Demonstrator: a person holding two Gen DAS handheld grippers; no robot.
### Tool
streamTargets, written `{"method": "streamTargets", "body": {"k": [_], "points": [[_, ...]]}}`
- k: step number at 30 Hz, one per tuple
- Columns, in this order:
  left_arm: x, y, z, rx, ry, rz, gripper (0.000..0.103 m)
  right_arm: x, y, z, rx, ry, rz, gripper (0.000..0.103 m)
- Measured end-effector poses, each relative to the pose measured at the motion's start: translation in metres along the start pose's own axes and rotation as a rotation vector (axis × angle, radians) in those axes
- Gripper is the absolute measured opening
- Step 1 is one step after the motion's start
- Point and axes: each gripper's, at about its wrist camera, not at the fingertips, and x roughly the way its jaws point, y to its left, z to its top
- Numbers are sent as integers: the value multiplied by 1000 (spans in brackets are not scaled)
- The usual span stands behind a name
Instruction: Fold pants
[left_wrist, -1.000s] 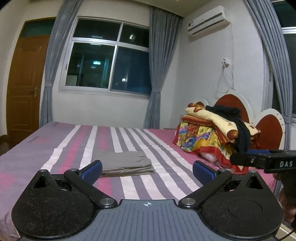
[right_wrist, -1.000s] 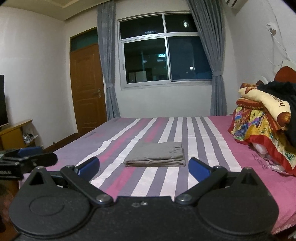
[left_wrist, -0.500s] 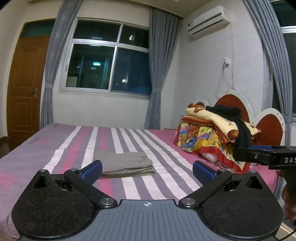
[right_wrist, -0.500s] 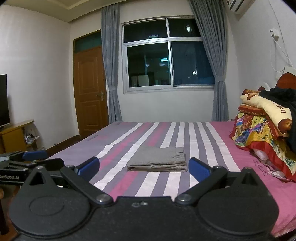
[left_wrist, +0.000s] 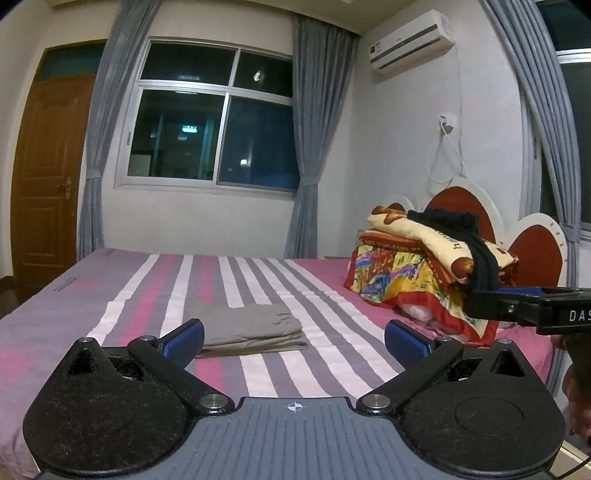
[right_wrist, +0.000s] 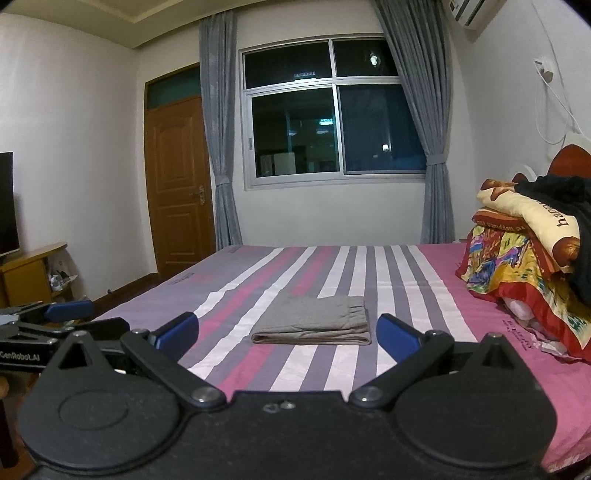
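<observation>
Resting folded on the bed (right_wrist: 406, 273), the pants (right_wrist: 314, 320) risk unfolding if either spread, empty hand-held gripper (left_wrist: 293, 338) (right_wrist: 288, 334) snags them.

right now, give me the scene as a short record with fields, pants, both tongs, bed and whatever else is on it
pants: grey pants, folded into a flat rectangle, lying mid-bed
left tongs: left tongs open, empty, apart from the pants
right tongs: right tongs open, empty, apart from the pants
bed: striped sheet, pink, purple and white
also on bed: stack of colourful bedding at the headboard end, black garment draped on top
</observation>
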Motion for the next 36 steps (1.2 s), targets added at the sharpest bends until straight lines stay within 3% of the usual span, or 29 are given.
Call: {"method": "streamTargets", "body": {"k": [36], "points": [[-6,0,7,14,-29,-10,103,-2,-4,4,12,-7,10,103]]}}
